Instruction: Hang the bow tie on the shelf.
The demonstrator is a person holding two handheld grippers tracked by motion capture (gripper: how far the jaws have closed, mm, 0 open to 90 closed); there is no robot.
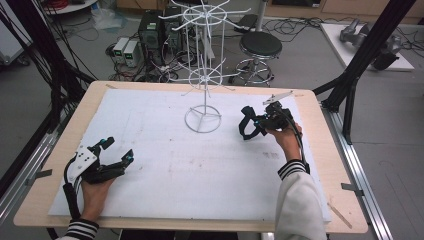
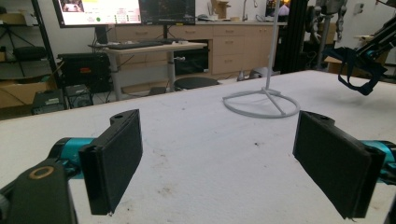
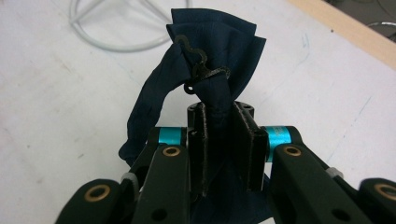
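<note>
Two black two-jaw grippers work over a white, faintly scuffed sheet (image 1: pixel 165 165) that covers a pale wooden table (image 1: pixel 320 150). No brand or writing can be read on anything at the table; the lit monitor (image 2: pixel 100 10) far back in the left gripper view is too small to read.

The right gripper (image 3: pixel 226 140) is clamped on a dark navy cloth item (image 3: pixel 215 60), soft and creased, bunched between its flat black pads, with a thin black hook-shaped clip (image 3: pixel 201 67) at the gathered neck. In the high view that cloth (image 1: pixel 248 125) hangs from the gripper above the sheet, right of the white wire display stand (image 1: pixel 202 75) with its ring base (image 2: pixel 261 102) and spoked tiers.

The left gripper (image 2: pixel 219 158) rests low at the sheet's left, its matte rectangular pads spread wide with nothing between them.
</note>
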